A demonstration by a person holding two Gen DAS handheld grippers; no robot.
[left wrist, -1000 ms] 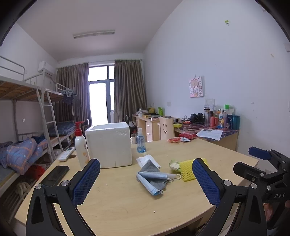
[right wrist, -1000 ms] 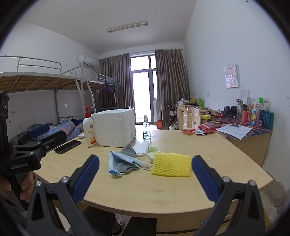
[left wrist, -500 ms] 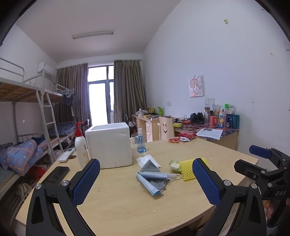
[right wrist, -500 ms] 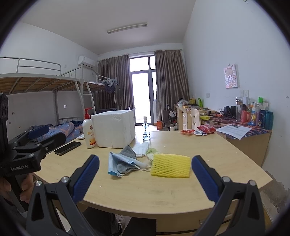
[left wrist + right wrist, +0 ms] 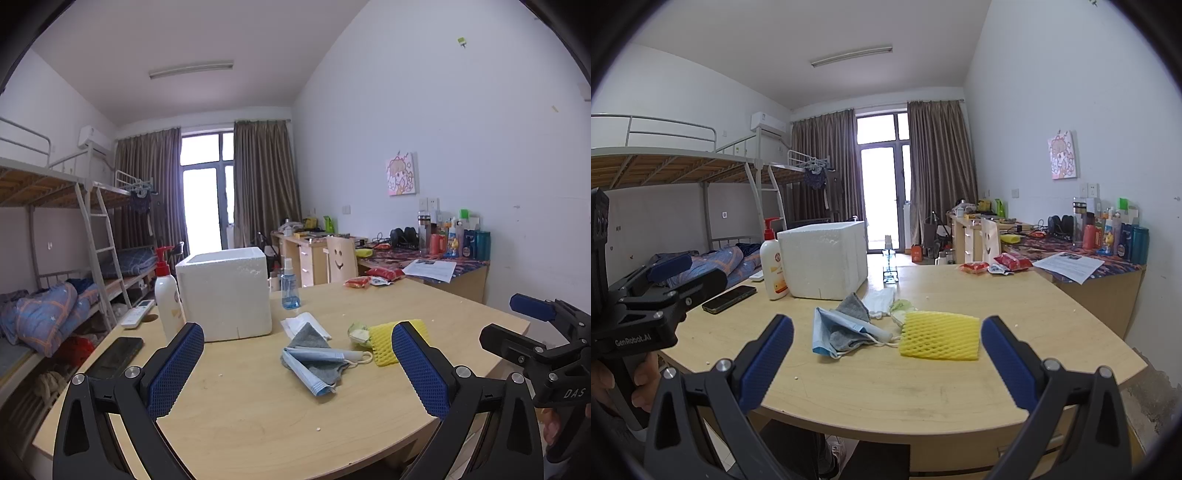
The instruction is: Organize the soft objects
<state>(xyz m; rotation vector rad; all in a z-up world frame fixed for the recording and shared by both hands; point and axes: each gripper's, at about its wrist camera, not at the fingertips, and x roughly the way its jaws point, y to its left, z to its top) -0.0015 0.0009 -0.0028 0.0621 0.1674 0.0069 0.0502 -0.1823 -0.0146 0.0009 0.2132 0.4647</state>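
Dormitory room with white walls, a bunk bed along the left of the frame, and brown curtains around a bright glass door at the far end. Filling the lower half of both views is a light wooden table with a curved near edge.

Near the middle of the table lies a small cluster of soft things. A blue face mask is folded over a grey cloth, the two overlapping. Just behind them sits a white folded tissue. To the right of the mask, in the right wrist view, a yellow foam net sleeve lies flat, its left edge touching the mask's ear loops, with a pale green crumpled scrap just behind it.

Further back, left of centre, a white foam box stands upright. A white pump bottle with a red top stands just beside its left side, and a black phone lies flat nearer the left table edge. A small blue spray bottle stands to the right of the box.

In the lower part of the frame, the left gripper is held above the near table edge, its blue-padded fingers spread wide and holding nothing. Likewise the right gripper has its fingers wide apart and empty, framing the mask and foam sleeve without touching them.
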